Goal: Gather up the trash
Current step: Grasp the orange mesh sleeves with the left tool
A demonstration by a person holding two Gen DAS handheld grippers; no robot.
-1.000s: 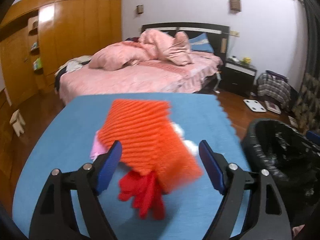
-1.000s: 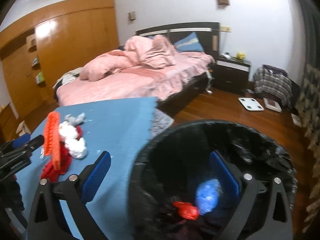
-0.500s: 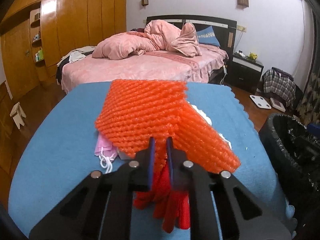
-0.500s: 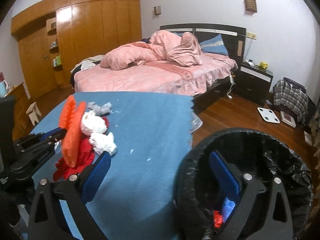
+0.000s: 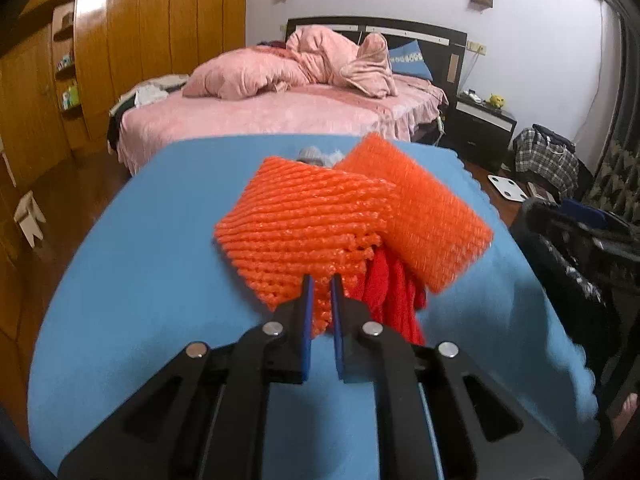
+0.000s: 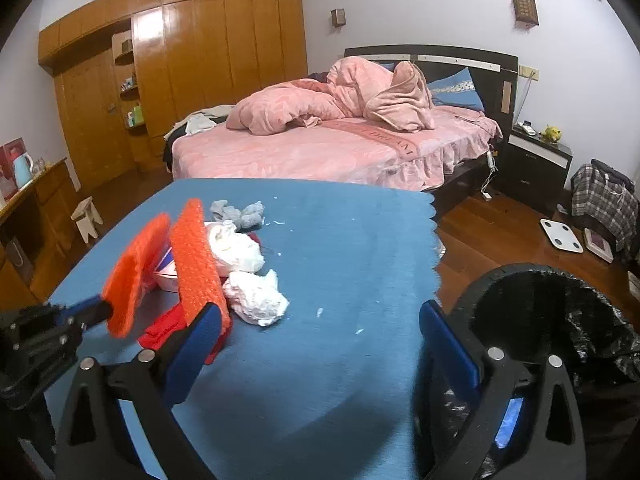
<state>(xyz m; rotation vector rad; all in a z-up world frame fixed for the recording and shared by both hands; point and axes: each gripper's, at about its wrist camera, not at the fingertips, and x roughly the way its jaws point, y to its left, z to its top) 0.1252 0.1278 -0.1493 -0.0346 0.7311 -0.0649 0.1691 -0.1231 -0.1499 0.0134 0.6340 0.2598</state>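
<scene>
My left gripper (image 5: 320, 292) is shut on an orange foam net (image 5: 304, 228) and holds it lifted above the blue table (image 5: 160, 280). A second orange foam net (image 5: 424, 220) and a red cloth (image 5: 392, 292) sit just right of it. In the right wrist view the left gripper (image 6: 100, 310) holds one net (image 6: 132, 276), the other net (image 6: 196, 264) stands beside it, with white crumpled paper (image 6: 252, 292) and a grey wad (image 6: 236, 212) nearby. My right gripper (image 6: 316, 344) is open and empty above the table's right part, beside the black-lined trash bin (image 6: 560, 320).
The trash bin (image 5: 580, 264) stands off the table's right edge. A pink bed (image 6: 340, 140) lies beyond the table, a nightstand (image 6: 536, 164) and a scale (image 6: 560, 236) on the wood floor to the right. A small stool (image 6: 88, 216) stands left.
My left gripper closed on the orange net and lifted it. My right gripper moved left from over the bin to above the table, still open.
</scene>
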